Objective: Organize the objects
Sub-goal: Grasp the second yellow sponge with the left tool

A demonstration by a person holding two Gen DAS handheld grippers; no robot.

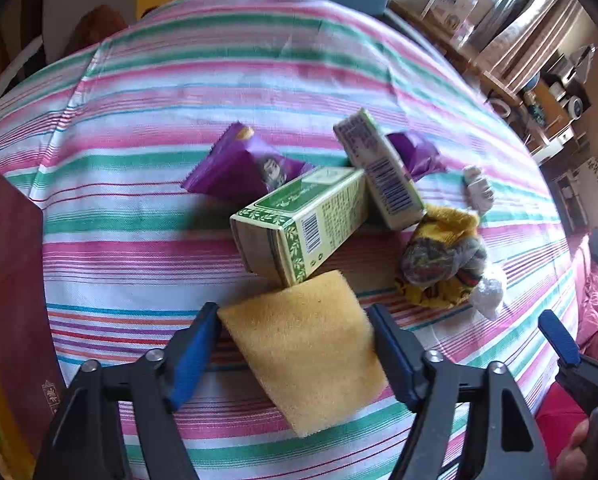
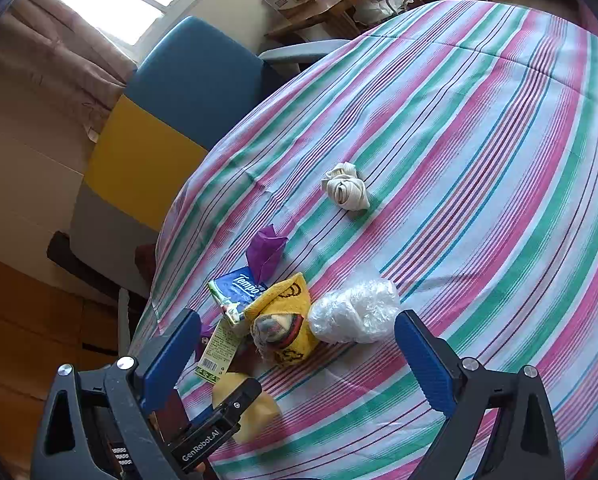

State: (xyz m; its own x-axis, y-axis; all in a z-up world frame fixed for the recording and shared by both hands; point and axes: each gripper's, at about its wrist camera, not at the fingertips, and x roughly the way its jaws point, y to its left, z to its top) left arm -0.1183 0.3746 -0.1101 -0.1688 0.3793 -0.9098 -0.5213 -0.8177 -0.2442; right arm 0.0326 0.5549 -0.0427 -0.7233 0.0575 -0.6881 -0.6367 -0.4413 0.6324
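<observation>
On the striped tablecloth (image 1: 139, 92), left wrist view: left gripper (image 1: 293, 340) clamps a yellow sponge (image 1: 303, 356) just before the green box (image 1: 299, 224). Right wrist view: right gripper (image 2: 299, 354) (jaws spread, empty) faces a plastic-wrapped bundle (image 2: 355, 312).

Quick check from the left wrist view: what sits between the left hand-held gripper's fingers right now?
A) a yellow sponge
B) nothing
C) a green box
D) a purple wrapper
A: the yellow sponge lies between the blue pads of the left hand-held gripper, while the nearest green box and the purple wrapper lie farther out on the striped cloth.
</observation>
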